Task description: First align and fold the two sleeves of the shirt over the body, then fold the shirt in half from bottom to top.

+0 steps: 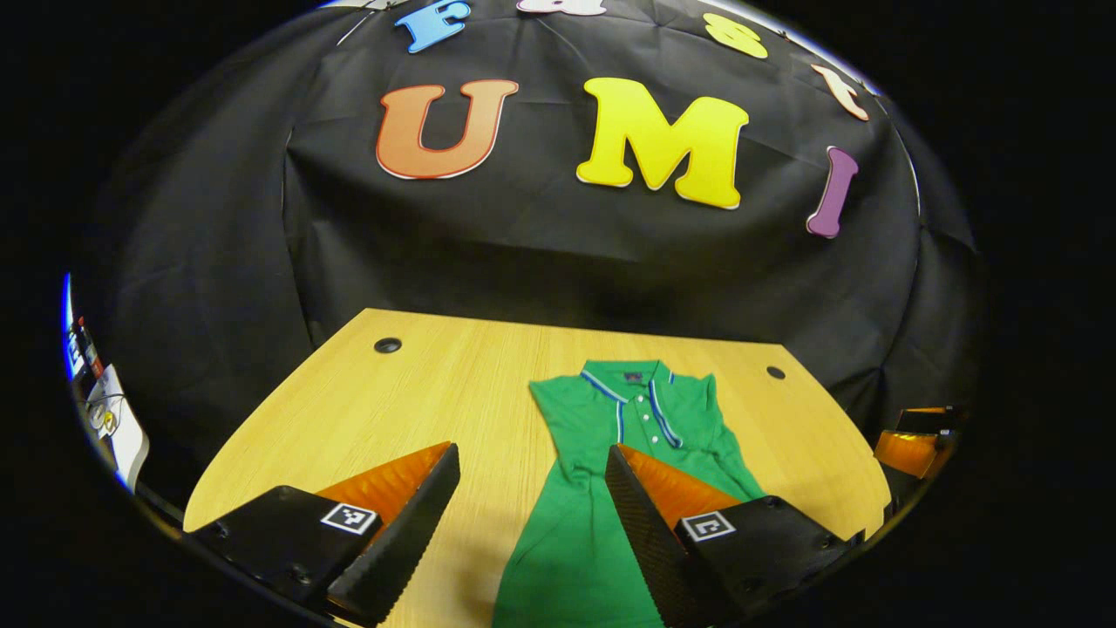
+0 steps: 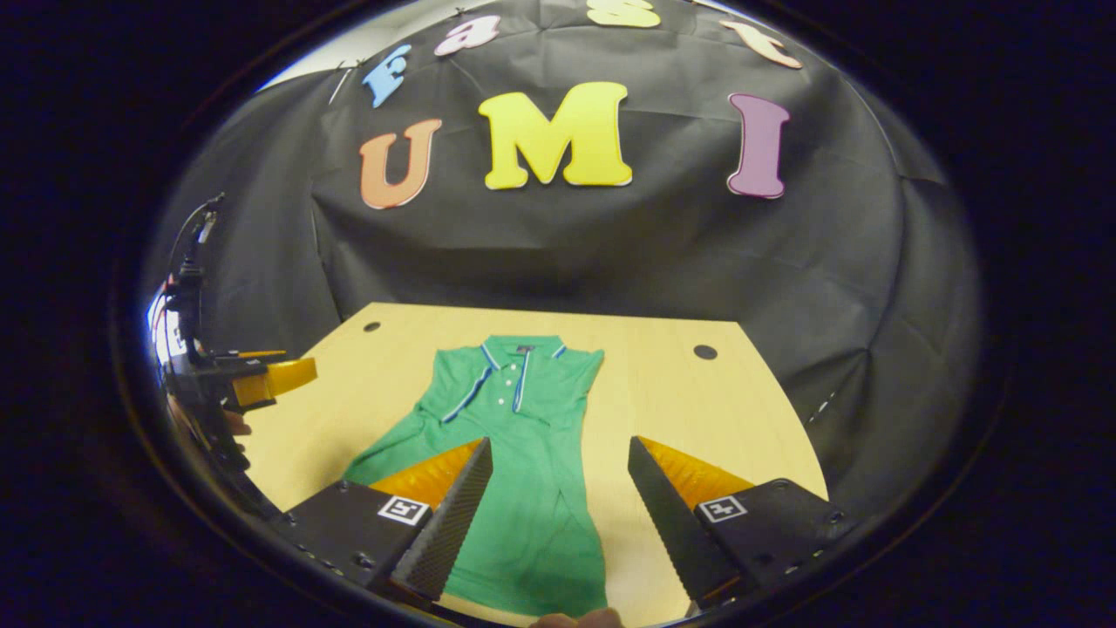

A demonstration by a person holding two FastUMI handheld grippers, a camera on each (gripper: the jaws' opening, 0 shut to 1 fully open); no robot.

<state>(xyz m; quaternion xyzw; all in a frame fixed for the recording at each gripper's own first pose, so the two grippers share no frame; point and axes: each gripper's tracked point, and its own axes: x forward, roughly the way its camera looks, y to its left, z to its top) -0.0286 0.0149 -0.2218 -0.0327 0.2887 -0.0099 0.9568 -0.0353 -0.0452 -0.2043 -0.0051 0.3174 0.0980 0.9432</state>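
Lying flat on the pale wooden table (image 1: 418, 392), the green collared polo shirt (image 1: 610, 488) sits beneath your left gripper (image 1: 532, 488) and right gripper (image 2: 558, 480), both spread wide, grasping nothing.

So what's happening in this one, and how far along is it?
A person holds a claw in each hand over a wooden table where a green polo shirt lies flat, collar toward the far wall. The sleeves look already folded in over the body, so the shirt is narrow. The bottom-to-top fold is not yet done. The left claw and the right claw both hang open above the shirt's lower half, gripping nothing.
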